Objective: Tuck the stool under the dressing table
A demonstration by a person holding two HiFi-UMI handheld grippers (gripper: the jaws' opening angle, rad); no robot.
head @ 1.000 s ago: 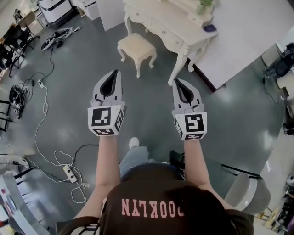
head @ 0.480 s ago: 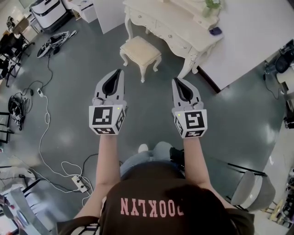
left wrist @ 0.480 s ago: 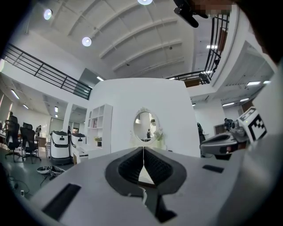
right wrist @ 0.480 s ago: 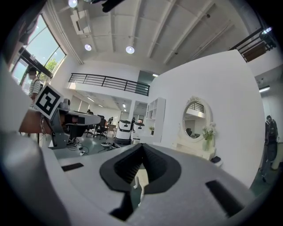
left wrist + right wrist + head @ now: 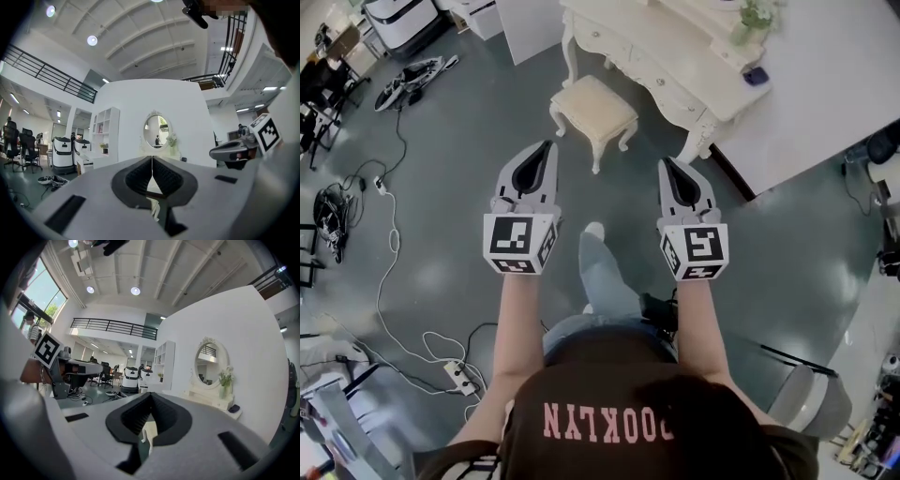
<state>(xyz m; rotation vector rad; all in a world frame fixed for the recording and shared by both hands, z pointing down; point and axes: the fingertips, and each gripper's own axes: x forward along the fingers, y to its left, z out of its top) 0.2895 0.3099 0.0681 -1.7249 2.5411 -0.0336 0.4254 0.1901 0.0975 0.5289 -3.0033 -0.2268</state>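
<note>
Stool [image 5: 593,106] beside dressing table [image 5: 661,58] front edge, open floor [image 5: 459,178] ahead of left gripper [image 5: 547,147], right gripper [image 5: 667,163], both closed, empty.

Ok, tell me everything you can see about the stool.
The stool is low and roughly square-topped, with a cream padded seat and curved, carved off-white legs, painted wood by the look. It stands upright on the grey floor, out in front of the dressing table, not tucked under it. Only the floor touches it.
</note>
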